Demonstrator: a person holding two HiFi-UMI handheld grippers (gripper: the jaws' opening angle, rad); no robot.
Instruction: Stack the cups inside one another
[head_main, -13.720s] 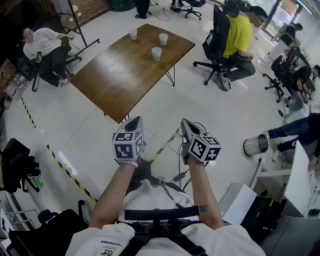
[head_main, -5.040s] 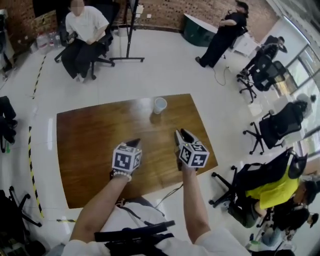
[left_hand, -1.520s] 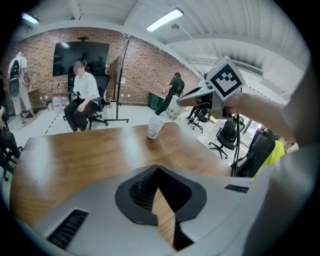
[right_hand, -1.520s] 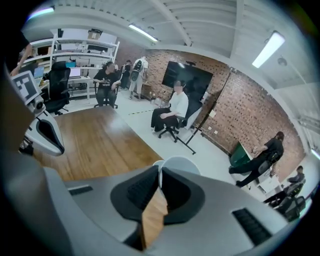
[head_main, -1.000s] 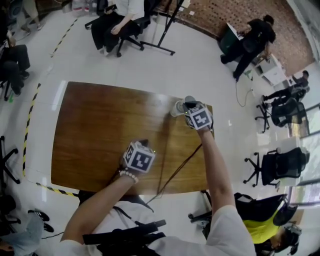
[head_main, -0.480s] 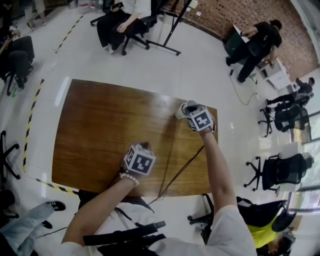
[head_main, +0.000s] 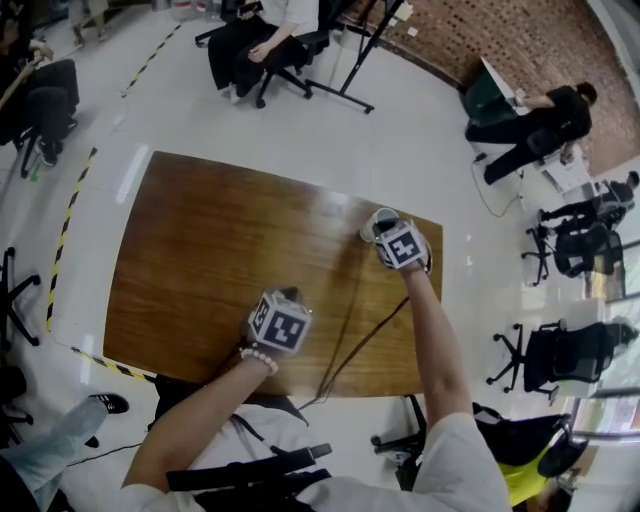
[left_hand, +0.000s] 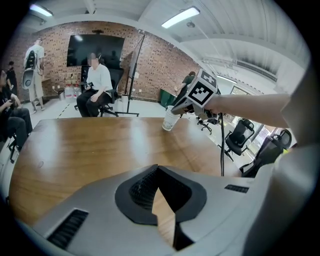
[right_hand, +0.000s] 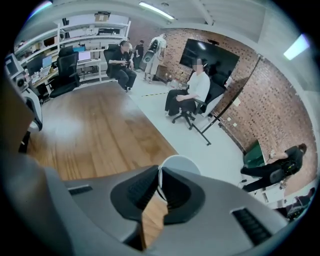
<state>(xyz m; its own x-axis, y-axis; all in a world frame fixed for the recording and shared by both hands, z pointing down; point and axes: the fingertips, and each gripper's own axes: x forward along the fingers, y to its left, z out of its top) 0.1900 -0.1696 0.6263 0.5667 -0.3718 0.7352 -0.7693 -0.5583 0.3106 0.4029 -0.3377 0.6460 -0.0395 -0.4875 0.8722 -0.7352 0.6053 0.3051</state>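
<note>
**Q:** Tong status?

**A:** My right tongs (right_hand: 159, 185) pinch the disposable cup (right_hand: 181, 162) by its rim wall, at the far right edge of the worktop (head_main: 200, 250). My left tongs (left_hand: 158, 172) are closed and empty.

**Q:** Handling?

**A:** Light and thin-walled, probably crushable. Grip the rim gently.

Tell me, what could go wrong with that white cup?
The right gripper pinches only the thin rim of the white cup, so it might slip out or squash. The cup is tilted near the table edge, so a bump could send it onto the floor.
</note>
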